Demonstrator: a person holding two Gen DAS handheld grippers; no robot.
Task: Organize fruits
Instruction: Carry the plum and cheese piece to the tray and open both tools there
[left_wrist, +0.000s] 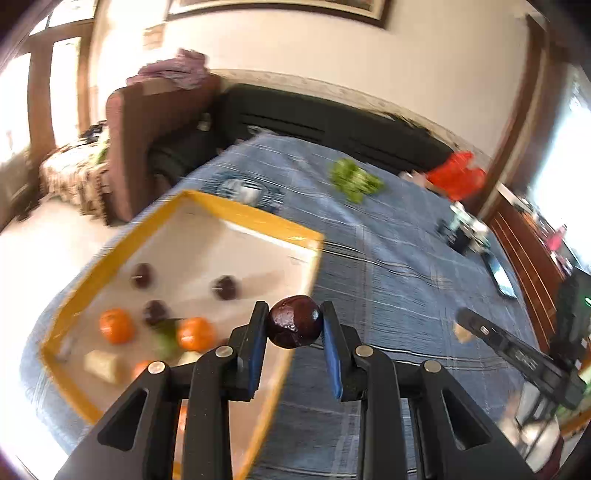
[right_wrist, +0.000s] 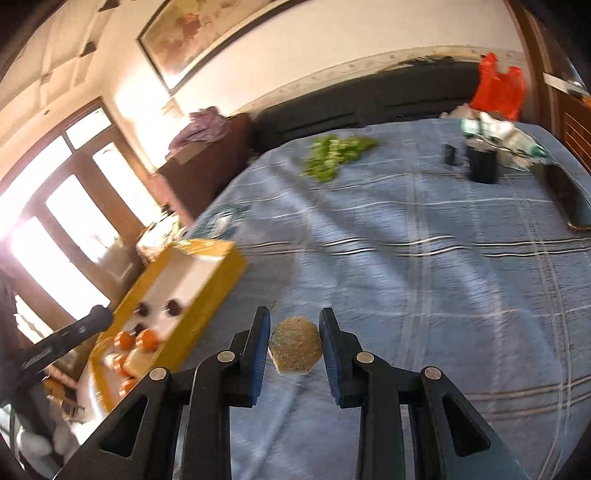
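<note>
My left gripper (left_wrist: 294, 320) is shut on a dark purple plum (left_wrist: 294, 322), held above the right edge of a yellow-rimmed white tray (left_wrist: 255, 216). The tray holds three more plums (left_wrist: 225, 287), oranges (left_wrist: 195, 333) and pale fruit pieces (left_wrist: 101, 363). My right gripper (right_wrist: 294, 345) is shut on a brown fuzzy kiwi (right_wrist: 294, 347), held above the blue blanket, right of the tray (right_wrist: 218, 266). A bunch of green grapes (left_wrist: 354, 181) lies far back on the blanket; it also shows in the right wrist view (right_wrist: 334, 153).
A blue checked blanket (left_wrist: 399, 266) covers the bed. A red bag (right_wrist: 496, 86), a black cup (right_wrist: 482, 164) and a phone (right_wrist: 570, 197) lie at the far right. A brown cabinet (left_wrist: 147, 122) stands left of the bed.
</note>
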